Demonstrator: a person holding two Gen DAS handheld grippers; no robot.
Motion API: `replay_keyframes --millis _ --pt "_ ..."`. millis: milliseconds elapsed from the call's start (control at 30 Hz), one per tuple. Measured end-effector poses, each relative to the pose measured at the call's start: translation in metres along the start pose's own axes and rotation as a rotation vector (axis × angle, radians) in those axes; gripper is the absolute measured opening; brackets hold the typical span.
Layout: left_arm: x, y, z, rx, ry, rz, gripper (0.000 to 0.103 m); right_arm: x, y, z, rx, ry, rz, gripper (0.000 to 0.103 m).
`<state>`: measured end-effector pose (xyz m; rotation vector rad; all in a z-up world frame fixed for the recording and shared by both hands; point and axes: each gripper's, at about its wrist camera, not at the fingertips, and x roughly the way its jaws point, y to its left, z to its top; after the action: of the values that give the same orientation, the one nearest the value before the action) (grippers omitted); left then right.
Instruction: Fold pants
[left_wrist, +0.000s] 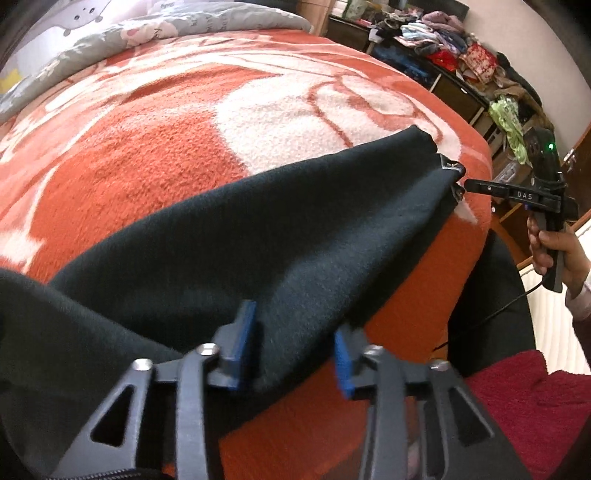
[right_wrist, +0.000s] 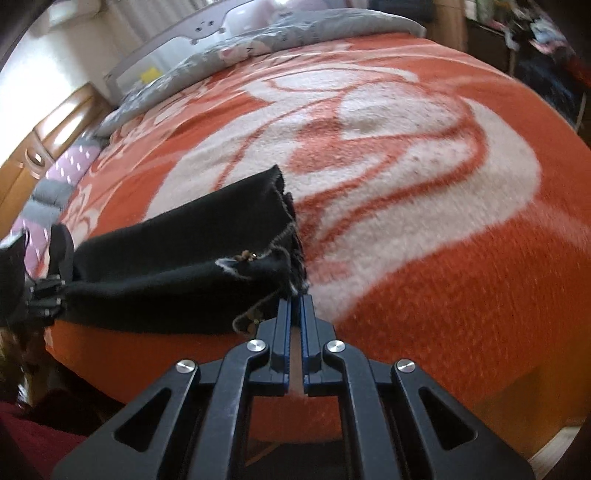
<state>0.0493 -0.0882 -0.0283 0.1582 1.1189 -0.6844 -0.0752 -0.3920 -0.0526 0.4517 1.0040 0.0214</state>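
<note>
Pants (left_wrist: 258, 236) stretched over the bed (left_wrist: 147, 155): right claw (right_wrist: 296, 301) clenched on the hem, left claw (left_wrist: 295, 332) parted around cloth, ungripped — next, I reckon, clamp and fold.

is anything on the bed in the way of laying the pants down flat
Nothing visible. The blanket ahead of the pants is bare up to the pillows. The right gripper is shut on the hem; the pants lie between the left gripper fingers, which stand apart.
</note>
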Motion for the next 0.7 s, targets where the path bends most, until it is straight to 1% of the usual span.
replay_keyframes --millis 100,200,267,300,333,367,433,467,533,633,700 --pt "-0.012 0.0 -0.007 -0.034 -0.017 -0.004 0.047 -0.011 -0.001 -0.003 0.072 -0.027 0.073 0.005" --pt "-0.027 0.005 -0.011 -0.103 -0.035 0.0 0.053 -0.014 0.007 -0.002 0.137 -0.046 0.168 0.005" --pt "-0.039 0.016 -0.014 -0.187 -0.057 -0.005 0.055 -0.01 0.015 -0.003 0.174 -0.037 0.218 0.006" --pt "-0.043 0.021 -0.013 -0.228 -0.064 -0.004 0.057 -0.007 0.018 -0.003 0.192 -0.026 0.239 0.007" --pt "-0.049 0.03 -0.014 -0.292 -0.07 0.008 0.064 -0.003 0.022 -0.004 0.213 -0.013 0.262 0.008" --pt "-0.053 0.036 -0.016 -0.334 -0.066 0.031 0.068 0.001 0.026 -0.005 0.227 0.0 0.28 0.008" --pt "-0.059 0.054 -0.018 -0.433 -0.057 0.089 0.069 0.007 0.033 -0.005 0.226 0.003 0.282 0.008" --pt "-0.06 0.062 -0.018 -0.469 -0.053 0.102 0.069 0.011 0.037 -0.006 0.229 0.01 0.285 0.008" --pt "-0.059 0.081 -0.017 -0.555 -0.014 0.139 0.069 0.018 0.04 -0.008 0.248 0.031 0.295 0.008" --pt "-0.057 0.099 -0.015 -0.636 0.0 0.135 0.069 0.021 0.045 -0.01 0.255 0.042 0.281 0.008" --pt "-0.06 0.112 -0.012 -0.679 0.012 0.162 0.069 0.021 0.052 -0.007 0.24 0.038 0.3 0.008"
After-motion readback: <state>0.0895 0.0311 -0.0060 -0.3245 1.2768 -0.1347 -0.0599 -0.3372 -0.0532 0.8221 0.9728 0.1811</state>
